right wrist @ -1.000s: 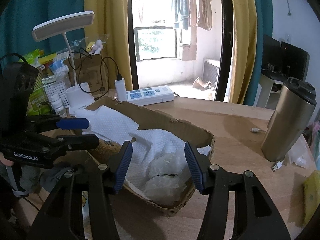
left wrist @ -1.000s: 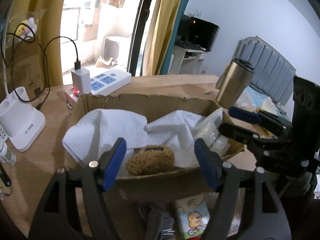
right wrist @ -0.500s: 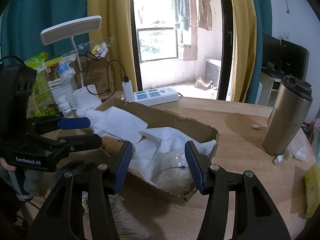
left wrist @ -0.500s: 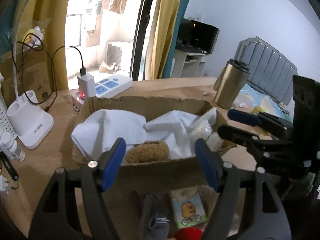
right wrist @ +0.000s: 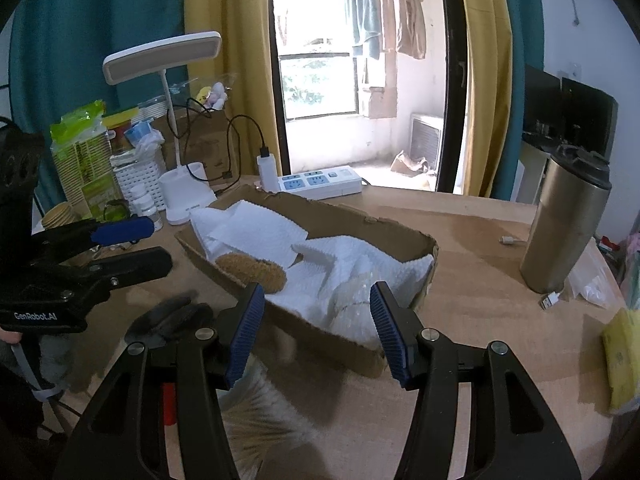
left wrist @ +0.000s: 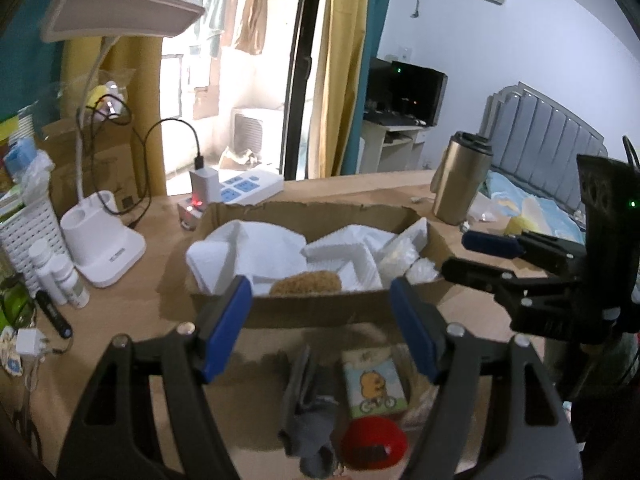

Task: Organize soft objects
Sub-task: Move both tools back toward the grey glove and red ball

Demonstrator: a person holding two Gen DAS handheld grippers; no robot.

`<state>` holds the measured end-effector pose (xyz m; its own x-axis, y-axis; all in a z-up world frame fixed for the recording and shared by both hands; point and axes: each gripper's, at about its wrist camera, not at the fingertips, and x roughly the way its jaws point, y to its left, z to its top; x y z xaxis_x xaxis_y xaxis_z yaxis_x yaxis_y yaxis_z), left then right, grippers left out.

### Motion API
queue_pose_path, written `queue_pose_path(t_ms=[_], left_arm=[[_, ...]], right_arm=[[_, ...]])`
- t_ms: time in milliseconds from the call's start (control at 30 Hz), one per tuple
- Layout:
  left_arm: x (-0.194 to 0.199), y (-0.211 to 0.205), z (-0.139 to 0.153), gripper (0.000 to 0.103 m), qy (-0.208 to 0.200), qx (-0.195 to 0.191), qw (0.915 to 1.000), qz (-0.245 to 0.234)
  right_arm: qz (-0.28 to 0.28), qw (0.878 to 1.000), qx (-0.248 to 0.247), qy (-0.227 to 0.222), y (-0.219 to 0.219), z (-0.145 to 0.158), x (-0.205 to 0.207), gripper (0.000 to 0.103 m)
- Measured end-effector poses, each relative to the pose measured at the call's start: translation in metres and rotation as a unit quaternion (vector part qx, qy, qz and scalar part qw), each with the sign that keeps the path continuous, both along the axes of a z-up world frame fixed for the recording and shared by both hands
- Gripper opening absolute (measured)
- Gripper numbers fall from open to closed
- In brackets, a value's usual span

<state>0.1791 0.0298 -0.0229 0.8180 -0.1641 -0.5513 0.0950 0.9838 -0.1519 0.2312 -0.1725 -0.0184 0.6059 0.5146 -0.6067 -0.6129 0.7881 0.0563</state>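
Note:
A shallow cardboard box [left wrist: 320, 314] [right wrist: 328, 334] sits mid-table. Inside lie white paper towels [left wrist: 256, 252] [right wrist: 256, 232], a brown fuzzy plush [left wrist: 306, 282] [right wrist: 252, 266] and crinkled clear plastic [left wrist: 404, 258] [right wrist: 356, 300]. My left gripper [left wrist: 322, 328] stands open in front of the box, nothing between its blue pads. Below it lie grey socks [left wrist: 312, 420], a tissue pack with a cartoon print [left wrist: 374, 384] and a red object [left wrist: 374, 444]. My right gripper [right wrist: 316, 328] stands open over the box's near corner, empty. A white fluffy item [right wrist: 260, 416] lies beneath it.
A desk lamp [left wrist: 100, 236] [right wrist: 184, 196], pill bottles [left wrist: 60, 276], white basket [right wrist: 140, 174], power strip [left wrist: 244, 188] [right wrist: 320, 182] and charger cable crowd the far left. A steel tumbler [left wrist: 460, 178] [right wrist: 568, 224] stands right. A yellow pack [right wrist: 622, 364] lies at the right edge.
Both grippers have pulled back from the box and risen a little. Socks, the tissue pack and a red object have come into the left wrist view. Both stay open.

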Motion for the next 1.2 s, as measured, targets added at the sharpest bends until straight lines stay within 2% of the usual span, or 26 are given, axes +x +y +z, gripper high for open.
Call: queue_pose_path(t_ms=[300,700,1200], left_arm=[[-0.028,0.01,-0.008,0.073,0.007,-0.004,0.9996,0.026],[-0.054,0.029,-0.033,0.073,0.039,-0.022,0.9973,0.059],[-0.086,0.059,-0.05,0.073,0.056,-0.038,0.9935,0.092]], right_arm=[[0.005,1.0,0.001,0.009,-0.008,-0.003,-0.018,0.059],[0.013,0.999,-0.007,0.038,-0.007,-0.021,-0.033,0.059],[0.104,0.993,-0.012,0.057,0.051,-0.037,-0.065,0.058]])
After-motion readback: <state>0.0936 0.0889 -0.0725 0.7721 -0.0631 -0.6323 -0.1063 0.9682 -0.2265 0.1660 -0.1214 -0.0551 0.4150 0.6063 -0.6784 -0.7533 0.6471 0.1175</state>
